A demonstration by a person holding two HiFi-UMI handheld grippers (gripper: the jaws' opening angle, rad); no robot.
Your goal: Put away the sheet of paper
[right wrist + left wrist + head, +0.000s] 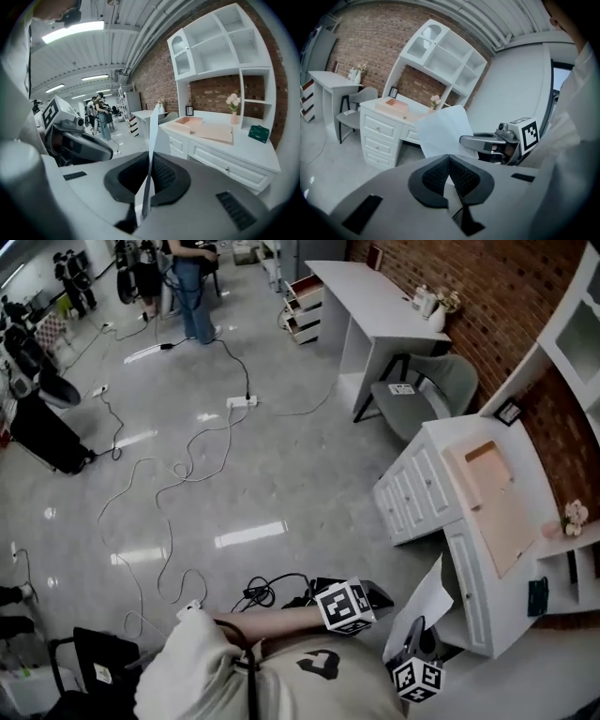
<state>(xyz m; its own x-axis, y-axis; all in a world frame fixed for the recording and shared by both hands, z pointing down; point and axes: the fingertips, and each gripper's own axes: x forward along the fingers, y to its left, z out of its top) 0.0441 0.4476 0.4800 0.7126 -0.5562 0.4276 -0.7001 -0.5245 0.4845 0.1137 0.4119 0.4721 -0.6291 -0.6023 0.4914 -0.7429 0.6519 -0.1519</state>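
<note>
The white sheet of paper point(424, 599) stands upright in my right gripper point(416, 636), low in the head view beside the white desk point(452, 439). In the right gripper view the paper point(152, 136) runs edge-on between the pads, and the right gripper point(149, 176) is shut on it. My left gripper point(373, 596) is just left of the sheet. Its pads meet with nothing between them in the left gripper view, where the left gripper point(449, 174) faces the paper point(440, 129) and the right gripper point(471, 140).
The desk has drawers point(412, 493), all shut, and a white shelf unit point(220, 42) on top. A pink tray point(487, 460), a pink board point(511, 521), flowers point(574, 517) and a green box point(537, 596) lie on it. Cables point(187, 465) cross the floor; a grey chair point(422, 390) stands behind.
</note>
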